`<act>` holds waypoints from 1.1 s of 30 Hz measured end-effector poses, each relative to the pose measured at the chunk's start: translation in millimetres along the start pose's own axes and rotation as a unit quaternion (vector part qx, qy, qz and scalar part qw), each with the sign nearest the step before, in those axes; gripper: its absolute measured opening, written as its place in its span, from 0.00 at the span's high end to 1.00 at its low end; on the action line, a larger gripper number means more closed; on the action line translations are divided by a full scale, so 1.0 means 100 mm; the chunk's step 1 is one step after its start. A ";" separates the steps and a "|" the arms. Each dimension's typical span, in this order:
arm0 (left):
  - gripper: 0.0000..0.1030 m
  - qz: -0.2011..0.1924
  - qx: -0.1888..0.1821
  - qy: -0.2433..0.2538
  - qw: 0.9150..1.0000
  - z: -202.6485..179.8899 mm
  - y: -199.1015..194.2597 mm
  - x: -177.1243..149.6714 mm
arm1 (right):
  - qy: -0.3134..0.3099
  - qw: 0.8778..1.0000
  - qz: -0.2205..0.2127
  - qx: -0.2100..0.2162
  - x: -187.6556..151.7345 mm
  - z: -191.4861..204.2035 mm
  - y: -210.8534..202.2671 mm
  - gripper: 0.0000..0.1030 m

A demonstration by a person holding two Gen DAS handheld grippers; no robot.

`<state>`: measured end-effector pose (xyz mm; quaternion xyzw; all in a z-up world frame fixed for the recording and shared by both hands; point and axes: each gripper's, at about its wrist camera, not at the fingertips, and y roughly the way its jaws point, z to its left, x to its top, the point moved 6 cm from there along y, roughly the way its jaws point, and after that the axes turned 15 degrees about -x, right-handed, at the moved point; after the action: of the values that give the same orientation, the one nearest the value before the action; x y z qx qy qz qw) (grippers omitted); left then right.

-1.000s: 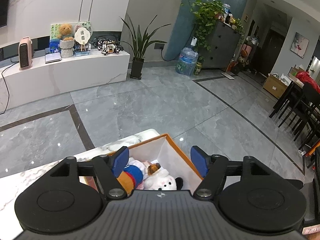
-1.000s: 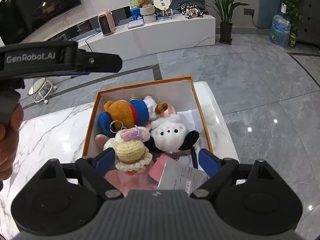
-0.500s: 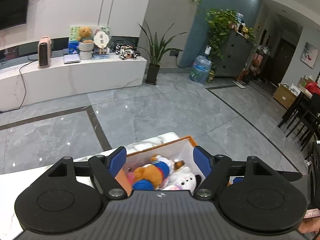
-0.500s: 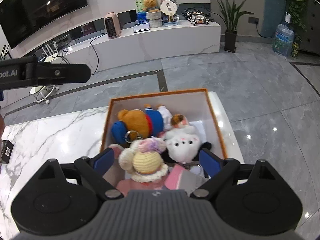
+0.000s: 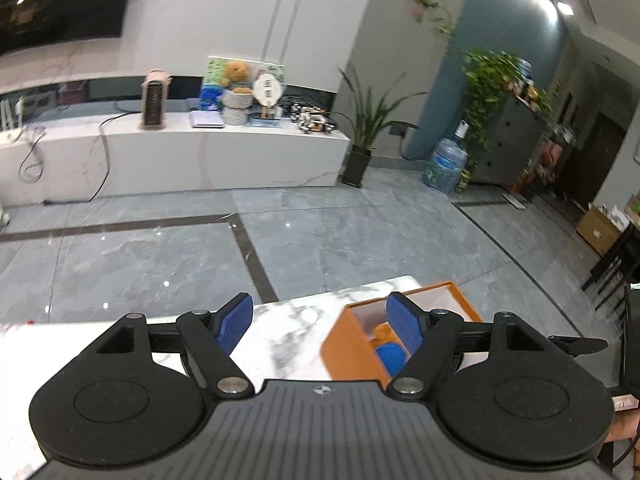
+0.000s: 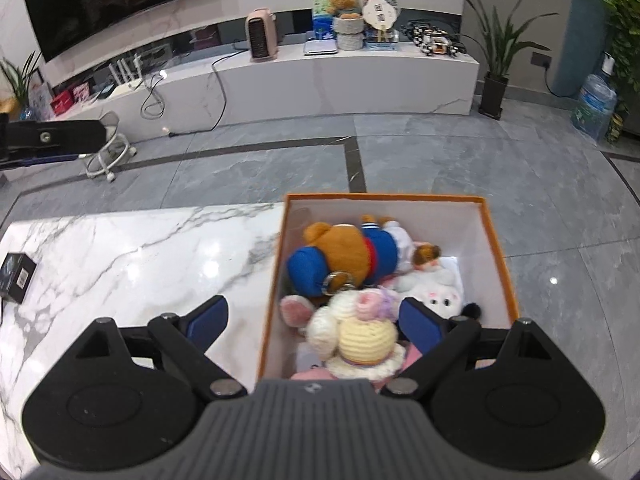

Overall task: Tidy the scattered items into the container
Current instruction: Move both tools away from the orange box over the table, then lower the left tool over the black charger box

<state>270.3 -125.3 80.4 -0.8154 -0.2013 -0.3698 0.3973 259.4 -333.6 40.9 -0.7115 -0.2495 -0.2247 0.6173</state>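
holding four plush toys (image 6: 344, 252), one box (image 6: 500, 248)

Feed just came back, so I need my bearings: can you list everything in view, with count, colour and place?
box: one, orange outside, white inside, right end of table.
plush toys: brown bear in blue, white one, cream knitted one; inside box.
small black box: one, table's left edge.
table: one, white marble.
heater: one, pink, on far white bench.
water bottle: one, blue, floor far right.
left tool: open, empty.
right tool: open, empty, straddling the box's left wall.
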 end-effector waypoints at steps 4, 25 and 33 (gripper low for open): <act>0.16 -0.005 0.007 -0.025 1.000 0.28 -0.19 -0.13 | -0.019 1.000 -0.005 0.009 0.03 0.22 0.00 0.09; 0.15 -0.006 0.093 -0.104 0.990 1.95 -1.22 -0.96 | -0.143 0.989 0.018 0.029 -0.02 1.66 0.26 0.08; 0.15 -0.021 0.184 -0.130 0.974 2.89 -1.83 -1.18 | -0.169 0.985 0.030 0.035 -0.10 2.06 0.48 0.08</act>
<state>208.1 211.0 -36.8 -0.7649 -0.3334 -0.2253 0.5030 284.6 -136.0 -29.8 -0.7244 -0.3369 -0.0738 0.5969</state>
